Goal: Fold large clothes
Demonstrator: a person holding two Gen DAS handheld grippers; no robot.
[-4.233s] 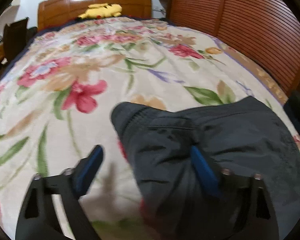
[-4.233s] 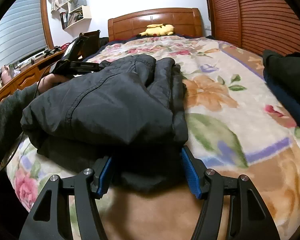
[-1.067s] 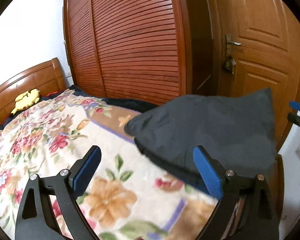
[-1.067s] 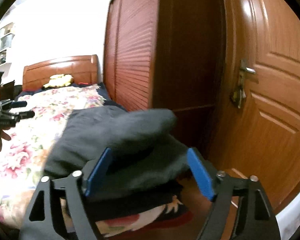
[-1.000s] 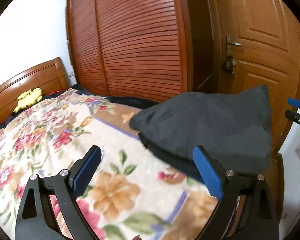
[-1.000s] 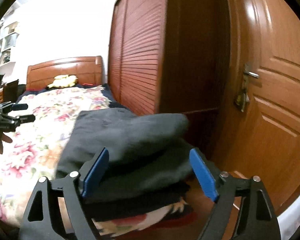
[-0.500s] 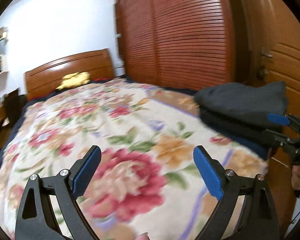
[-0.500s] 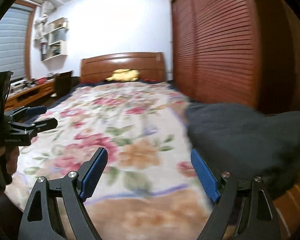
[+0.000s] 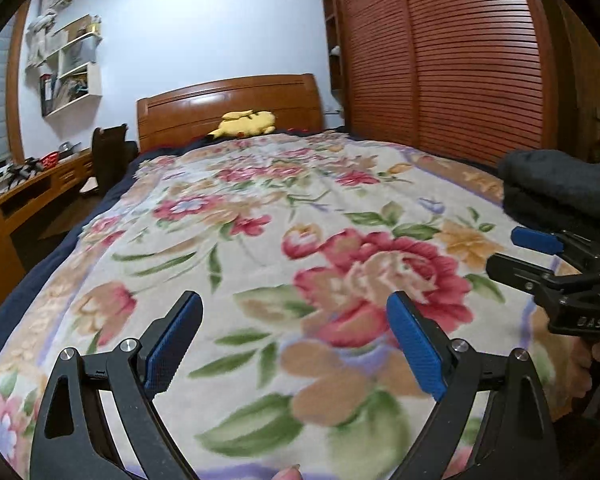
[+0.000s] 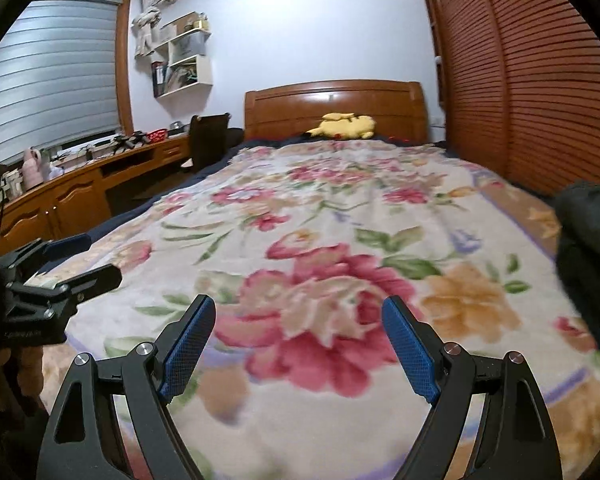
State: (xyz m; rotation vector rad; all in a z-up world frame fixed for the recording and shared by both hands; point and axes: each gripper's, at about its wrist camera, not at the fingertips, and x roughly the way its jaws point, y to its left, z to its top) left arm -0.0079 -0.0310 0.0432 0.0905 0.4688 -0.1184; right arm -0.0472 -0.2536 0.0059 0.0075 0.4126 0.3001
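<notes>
Floral bedding fills both views, a cream blanket [image 9: 284, 240] with red, orange and green blooms spread flat over the bed.

Left gripper [image 9: 294, 332] hangs over the near end of the blanket, its blue pads [image 9: 172, 344] spread wide with nothing between them. Right gripper [image 10: 298, 338] does the same in its own view, pads [image 10: 410, 354] wide apart and empty, bare blanket showing through the gap. Each gripper also shows from the side in the other's camera: the right one at the right edge of the left view, the left one at the left edge of the right view, both with fingers parted.

Beyond the right gripper, at the blanket's right edge near the foot of the bed, lies the folded dark clothes pile [image 9: 556, 192], a thick stack cut off by the frame. Its long axis cannot be told from either view; its rounded near end faces the middle of the bed. In the right view the same pile [image 10: 592, 248] bulks at the right edge, blurred.

Farther out, a yellow plush toy [image 9: 246, 122] lies at the head of the bed against the wooden headboard [image 9: 228, 104]. Slatted wooden wardrobe doors [image 9: 440, 60] run along the right side. On the left stand a dark chair [image 10: 210, 138], a long wooden desk [image 10: 80, 184] with clutter, white wall shelves [image 10: 184, 56] and a window blind [image 10: 48, 76].
</notes>
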